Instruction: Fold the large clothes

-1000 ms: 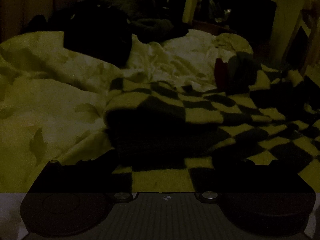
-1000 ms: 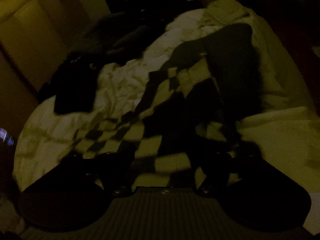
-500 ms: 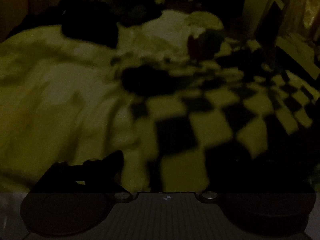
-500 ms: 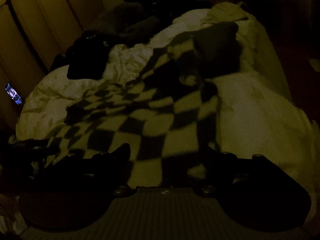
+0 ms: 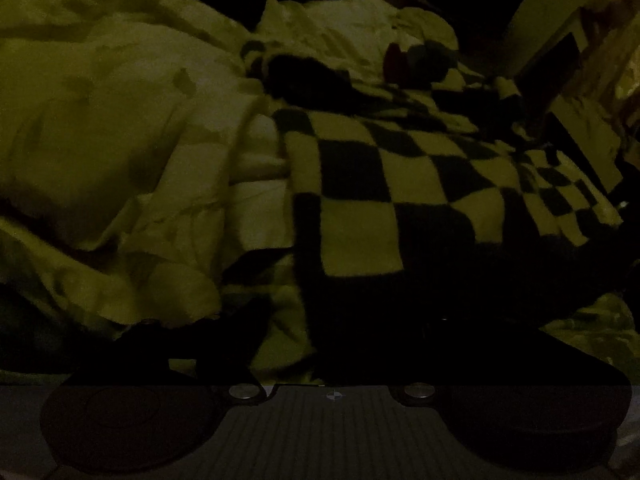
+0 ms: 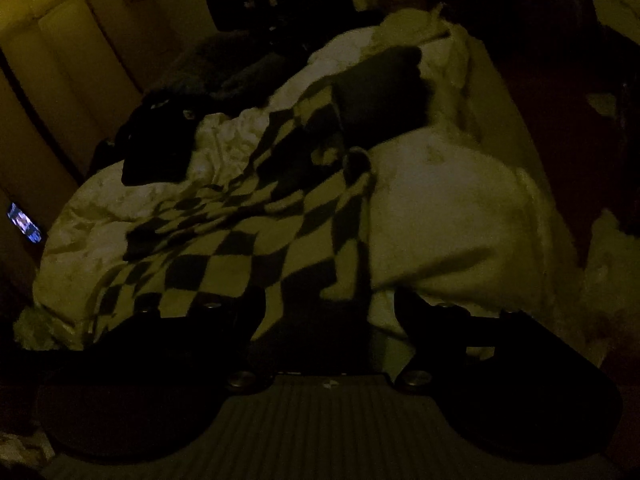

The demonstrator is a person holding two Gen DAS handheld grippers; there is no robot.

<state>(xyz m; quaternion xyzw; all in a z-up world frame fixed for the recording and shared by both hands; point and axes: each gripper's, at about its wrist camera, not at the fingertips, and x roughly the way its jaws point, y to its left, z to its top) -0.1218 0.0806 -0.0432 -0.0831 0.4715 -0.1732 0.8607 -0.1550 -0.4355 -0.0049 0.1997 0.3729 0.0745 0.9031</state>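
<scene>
Two grippers are in my hands, both over the bed in very dim light. My left gripper point(image 5: 332, 332) sits low at the near edge of the checkered blanket point(image 5: 420, 184); its right finger is lost in shadow, so I cannot tell whether it is clenched or released. My right gripper point(image 6: 330, 320) has its fingers point(image 6: 224, 320) spread apart, with the near edge of the checkered blanket point(image 6: 224, 256) hanging between them; no grasp is visible. The blanket lies spread across the pale duvet point(image 6: 440, 208), running from the near edge toward the far end. One dark garment point(image 6: 160, 144) lies on the duvet, left of the blanket.
</scene>
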